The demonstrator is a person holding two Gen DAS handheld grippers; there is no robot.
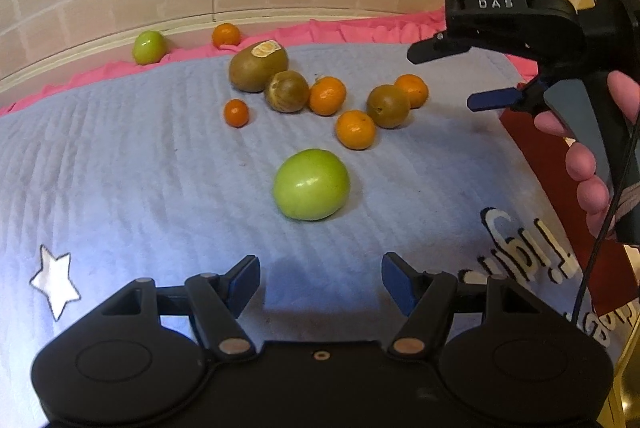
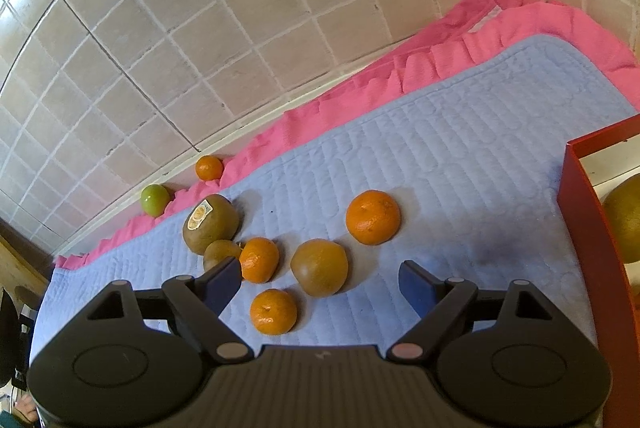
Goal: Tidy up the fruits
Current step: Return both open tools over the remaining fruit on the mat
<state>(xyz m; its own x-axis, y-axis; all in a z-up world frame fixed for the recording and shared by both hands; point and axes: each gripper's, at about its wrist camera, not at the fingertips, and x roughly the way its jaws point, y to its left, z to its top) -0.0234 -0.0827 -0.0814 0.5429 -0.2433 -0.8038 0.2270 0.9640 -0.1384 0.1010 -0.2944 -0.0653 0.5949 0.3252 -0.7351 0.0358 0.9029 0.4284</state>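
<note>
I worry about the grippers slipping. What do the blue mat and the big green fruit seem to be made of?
Blue mat: looks like soft quilted fabric, matte, with stitched ribs and a sewn-on star.

Big green fruit: smooth, glossy skin with a window-like highlight; real fruit or plastic, the pictures leave open.

- Right of the right gripper (image 2: 320, 286), the red box (image 2: 576, 212) runs off the frame's edge; the yellowish fruit (image 2: 624, 224) inside is cut off.
- Its left finger (image 2: 222, 282) hides part of a small brown fruit (image 2: 218, 252).
- Printed lettering (image 1: 520, 248) on the blue mat (image 1: 140, 148), right of the left gripper (image 1: 320, 282), is cut off, unreadable.
</note>
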